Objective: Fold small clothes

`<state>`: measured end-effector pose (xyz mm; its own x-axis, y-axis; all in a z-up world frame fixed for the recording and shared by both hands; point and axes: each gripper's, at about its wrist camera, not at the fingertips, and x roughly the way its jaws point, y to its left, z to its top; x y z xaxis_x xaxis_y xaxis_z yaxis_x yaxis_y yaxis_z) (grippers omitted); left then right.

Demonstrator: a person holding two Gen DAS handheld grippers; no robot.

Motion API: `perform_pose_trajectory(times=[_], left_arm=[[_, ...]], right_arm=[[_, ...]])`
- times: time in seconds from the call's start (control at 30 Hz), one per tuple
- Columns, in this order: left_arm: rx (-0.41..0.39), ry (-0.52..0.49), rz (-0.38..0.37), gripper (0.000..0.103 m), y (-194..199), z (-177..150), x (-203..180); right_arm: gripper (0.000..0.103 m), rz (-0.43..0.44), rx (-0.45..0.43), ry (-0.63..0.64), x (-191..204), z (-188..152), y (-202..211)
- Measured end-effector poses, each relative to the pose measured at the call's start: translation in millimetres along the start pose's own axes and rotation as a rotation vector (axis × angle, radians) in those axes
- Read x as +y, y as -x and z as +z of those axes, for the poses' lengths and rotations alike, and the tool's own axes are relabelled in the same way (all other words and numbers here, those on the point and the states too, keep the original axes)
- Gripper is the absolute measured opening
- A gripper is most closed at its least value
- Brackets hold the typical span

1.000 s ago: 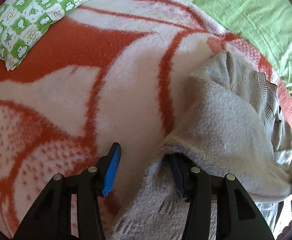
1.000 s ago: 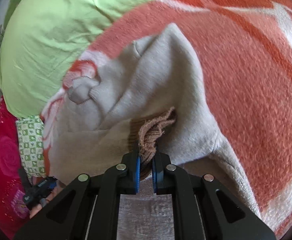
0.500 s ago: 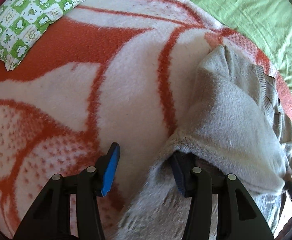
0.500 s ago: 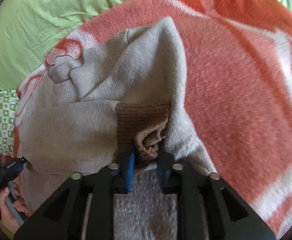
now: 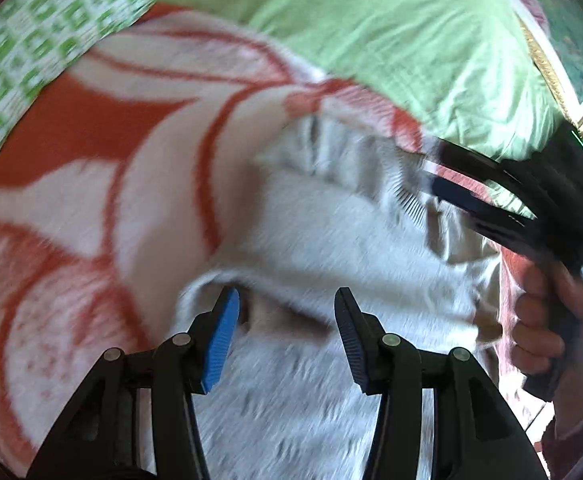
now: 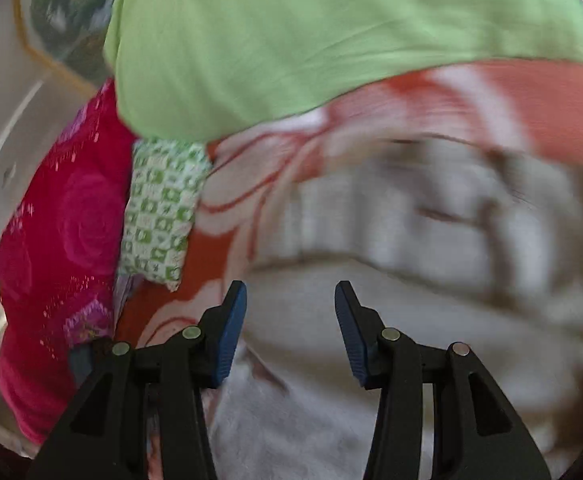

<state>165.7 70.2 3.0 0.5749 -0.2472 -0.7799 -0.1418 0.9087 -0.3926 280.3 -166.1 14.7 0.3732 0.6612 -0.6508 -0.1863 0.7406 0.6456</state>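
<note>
A small grey fleece sweater [image 5: 351, 232] lies folded over on the orange and white blanket [image 5: 71, 200]. My left gripper [image 5: 287, 320] is open and empty, its fingers just above the sweater's near folded edge. My right gripper [image 6: 289, 314] is open and empty above the sweater [image 6: 411, 280], which is blurred by motion. The right gripper [image 5: 447, 184] also shows in the left wrist view at the sweater's far right side, held by a hand.
A green sheet [image 5: 371, 32] covers the bed beyond the blanket. A green and white checked pillow [image 5: 31, 52] lies at the far left; it also shows in the right wrist view [image 6: 159, 208] beside a pink floral cloth [image 6: 59, 248].
My right gripper has let go of the brown cuff, opened and swung away to the left. The sleeve now lies across the sweater. My left gripper has moved right over the sweater.
</note>
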Motion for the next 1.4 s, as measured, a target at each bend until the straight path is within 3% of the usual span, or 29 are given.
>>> perform_pose_trajectory(times=[0.1, 0.17, 0.27, 0.33, 0.43, 0.63, 0.87, 0.97, 1.07, 1.13, 1.17, 1.2, 1.23, 1.4], left_arm=[[0.027, 0.028, 0.002, 0.051, -22.9, 4.0, -0.9], [0.055, 0.057, 0.020, 0.051, -39.9, 3.6, 5.0], [0.107, 0.084, 0.023, 0.051, -59.2, -5.0, 15.4], [0.097, 0.095, 0.009, 0.052, -60.4, -9.0, 19.1], [0.093, 0.077, 0.024, 0.052, -60.3, -11.0, 16.5], [0.067, 0.076, 0.064, 0.052, -64.0, -12.5, 10.5], [0.079, 0.066, 0.090, 0.053, -69.7, -11.6, 5.3], [0.088, 0.060, 0.071, 0.052, -66.7, -10.0, 7.9], [0.096, 0.049, 0.028, 0.051, -51.7, -9.0, 10.3], [0.079, 0.023, -0.007, 0.051, -33.7, -6.6, 11.5], [0.069, 0.007, -0.028, 0.051, -26.9, -3.8, 9.6], [0.061, -0.011, -0.055, 0.054, -20.4, 1.0, 9.1], [0.058, -0.035, -0.081, 0.058, -16.1, 8.3, 7.2], [0.036, -0.118, -0.040, 0.075, -21.4, 64.7, -1.6]], right_arm=[[0.048, 0.006, 0.093, 0.016, 2.6, 21.5, -56.4], [0.048, -0.038, 0.144, 0.045, 1.9, 25.8, -82.6], [0.047, -0.071, 0.192, 0.062, -5.5, 25.7, -104.8], [0.042, -0.106, 0.228, 0.083, -10.6, 23.8, -118.6], [0.004, -0.092, 0.228, 0.098, -12.4, 25.7, -121.2], [0.003, 0.021, 0.046, 0.132, 11.9, 64.9, -99.9], [0.003, -0.098, 0.145, 0.203, 22.5, 41.6, -162.0], [0.005, -0.108, 0.118, 0.186, 25.4, 41.5, -143.0], [0.006, -0.088, 0.049, 0.192, 19.5, 37.8, -88.6], [0.016, -0.106, 0.022, 0.166, 0.4, 33.6, -54.0], [0.034, -0.124, 0.007, 0.152, -13.0, 31.0, -33.9], [0.052, -0.149, -0.012, 0.141, -29.9, 27.5, -10.5], [0.057, -0.182, -0.032, 0.144, -46.9, 23.6, 13.0], [0.058, -0.420, -0.007, 0.204, -112.7, 16.1, 83.4]])
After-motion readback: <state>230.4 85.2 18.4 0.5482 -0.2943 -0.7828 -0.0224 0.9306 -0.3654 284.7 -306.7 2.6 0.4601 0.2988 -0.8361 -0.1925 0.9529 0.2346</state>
